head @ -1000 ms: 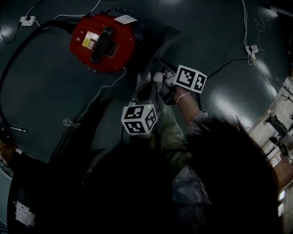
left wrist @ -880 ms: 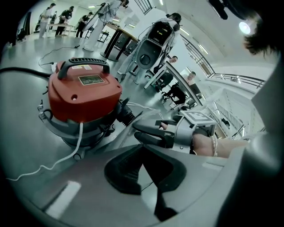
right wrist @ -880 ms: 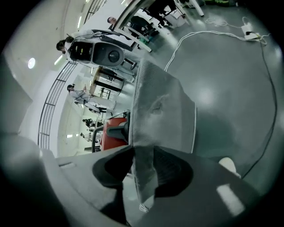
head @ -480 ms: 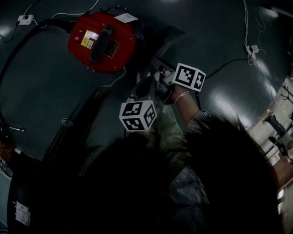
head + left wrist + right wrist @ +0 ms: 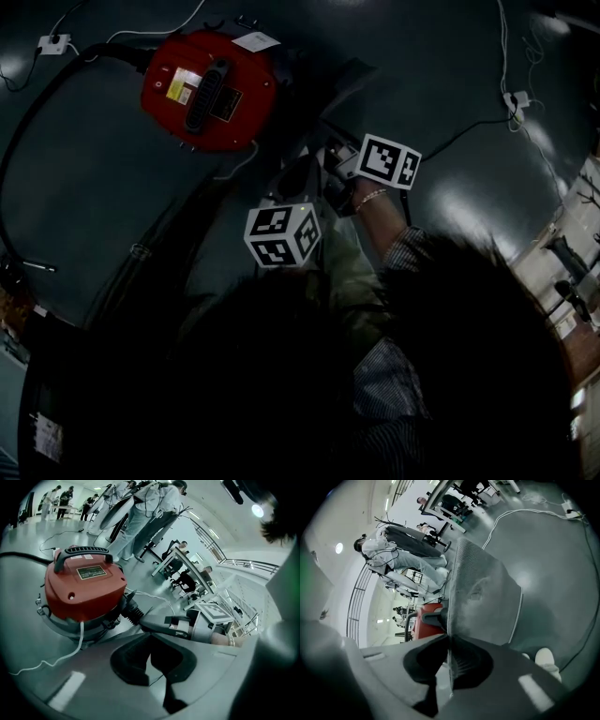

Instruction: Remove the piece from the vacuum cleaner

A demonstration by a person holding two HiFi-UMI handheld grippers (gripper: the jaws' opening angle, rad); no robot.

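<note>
Right gripper (image 5: 449, 637) clamps the grey piece (image 5: 480, 592), which sits at the vacuum (image 5: 84, 588) hose port. Left gripper (image 5: 151, 652) closed, empty. Risk: unbraced pull drags the vacuum, or the piece slips free

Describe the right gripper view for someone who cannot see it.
The right gripper is shut on the edge of a flat grey piece that rises ahead. Behind it peeks a red vacuum cleaner on a shiny grey floor. People stand far off.
</note>
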